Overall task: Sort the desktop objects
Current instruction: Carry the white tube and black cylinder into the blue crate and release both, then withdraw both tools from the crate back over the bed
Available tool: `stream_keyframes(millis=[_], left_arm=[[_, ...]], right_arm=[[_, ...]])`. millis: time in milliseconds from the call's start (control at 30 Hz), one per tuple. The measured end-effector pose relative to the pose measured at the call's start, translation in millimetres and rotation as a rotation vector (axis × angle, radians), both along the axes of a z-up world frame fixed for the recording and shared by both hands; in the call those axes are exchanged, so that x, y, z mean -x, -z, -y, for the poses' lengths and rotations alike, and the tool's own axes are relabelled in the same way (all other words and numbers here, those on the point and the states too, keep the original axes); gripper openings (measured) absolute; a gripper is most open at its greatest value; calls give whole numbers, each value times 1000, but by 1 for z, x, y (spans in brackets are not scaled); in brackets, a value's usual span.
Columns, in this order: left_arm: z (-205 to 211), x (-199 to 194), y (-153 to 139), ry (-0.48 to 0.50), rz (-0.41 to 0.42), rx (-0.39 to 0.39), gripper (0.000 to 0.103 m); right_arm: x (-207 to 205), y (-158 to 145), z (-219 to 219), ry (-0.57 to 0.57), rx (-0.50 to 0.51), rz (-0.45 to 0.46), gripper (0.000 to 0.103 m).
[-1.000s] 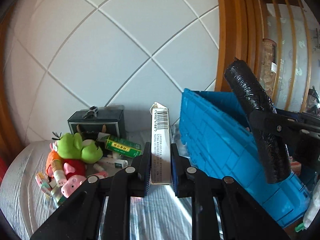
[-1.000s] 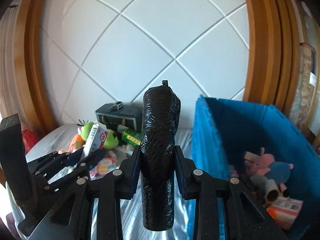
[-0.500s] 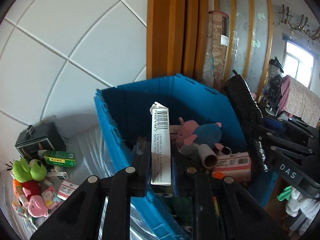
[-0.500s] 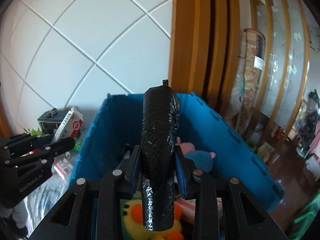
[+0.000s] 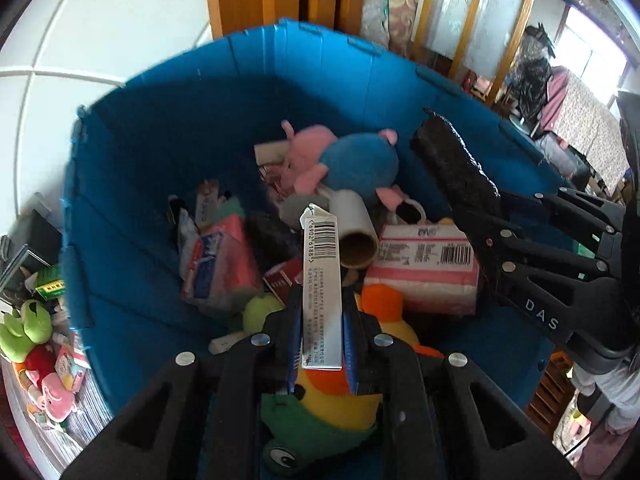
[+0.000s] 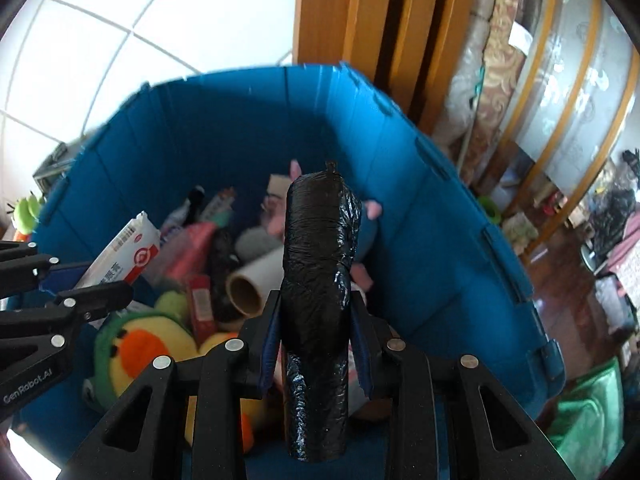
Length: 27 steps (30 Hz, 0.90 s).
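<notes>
My left gripper (image 5: 321,312) is shut on a slim white barcoded box (image 5: 321,276), held over the open blue bin (image 5: 132,216). My right gripper (image 6: 318,320) is shut on a black plastic-wrapped roll (image 6: 318,272), also above the bin (image 6: 440,240). In the left wrist view the roll (image 5: 456,164) and the right gripper sit to the right; in the right wrist view the white box (image 6: 124,256) and the left gripper (image 6: 92,280) show at the left. Inside the bin lie a blue and pink plush pig (image 5: 344,160), a cardboard tube (image 5: 356,232), a pink pack (image 5: 424,264) and a yellow-green plush (image 5: 320,404).
Left of the bin, on the bed, lie a green plush (image 5: 20,332), a pink pig toy (image 5: 52,392) and small boxes (image 5: 50,286). A wooden frame (image 6: 360,12) and a white tiled wall (image 5: 100,20) stand behind. Cluttered floor lies to the right (image 6: 580,280).
Both grippers swung right from the bed's pile to above the blue bin and tilted downward into it. Each keeps its hold, the left on the white box, the right on the black roll.
</notes>
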<state>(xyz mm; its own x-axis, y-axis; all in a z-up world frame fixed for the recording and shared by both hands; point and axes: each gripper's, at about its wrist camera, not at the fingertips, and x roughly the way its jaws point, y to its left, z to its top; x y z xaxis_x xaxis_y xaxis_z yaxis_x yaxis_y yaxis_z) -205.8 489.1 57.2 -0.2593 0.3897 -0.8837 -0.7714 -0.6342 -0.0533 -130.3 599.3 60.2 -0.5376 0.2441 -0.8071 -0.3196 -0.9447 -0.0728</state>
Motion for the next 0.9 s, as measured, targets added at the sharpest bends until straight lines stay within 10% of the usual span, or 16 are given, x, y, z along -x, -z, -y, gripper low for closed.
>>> stream_keyframes(millis=[300, 400, 533, 600, 900], left_arm=[[-13, -12, 15, 32, -18, 90, 18], [-13, -14, 16, 28, -31, 112, 36], [-3, -16, 5, 15, -54, 55, 59], [8, -19, -8, 9, -83, 12, 59], [120, -8, -75, -100, -254, -194, 69]], right_arm=[[-2, 35, -11, -4, 34, 103, 33], [0, 32, -10, -1, 12, 105, 35], [-2, 20, -4, 3, -22, 87, 88], [-4, 11, 0, 7, -49, 69, 98], [-16, -64, 54, -57, -81, -124, 103]])
